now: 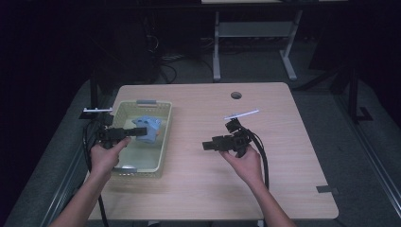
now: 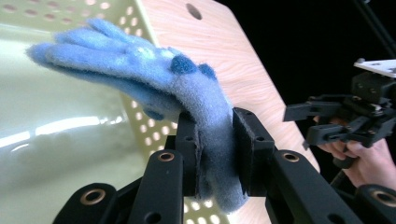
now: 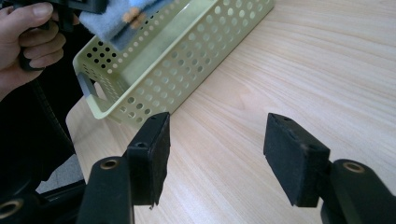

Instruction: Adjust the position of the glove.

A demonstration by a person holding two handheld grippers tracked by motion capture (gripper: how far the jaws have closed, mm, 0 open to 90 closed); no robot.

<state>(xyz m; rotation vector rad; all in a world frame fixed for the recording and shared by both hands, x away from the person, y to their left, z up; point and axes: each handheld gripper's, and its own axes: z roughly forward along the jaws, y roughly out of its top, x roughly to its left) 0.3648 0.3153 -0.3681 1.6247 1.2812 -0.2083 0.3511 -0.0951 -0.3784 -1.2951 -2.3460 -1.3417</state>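
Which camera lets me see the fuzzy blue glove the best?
The left gripper view: the blue glove is close up there, its cuff pinched between the left gripper fingers above the pale green basket. The high view shows it small over the basket. The right gripper view catches just a corner of it at the top edge.

A light wooden table (image 1: 283, 179) has a round cable hole (image 1: 236, 95) near its far edge; a white-legged desk frame (image 1: 255, 33) stands beyond on the dark floor.
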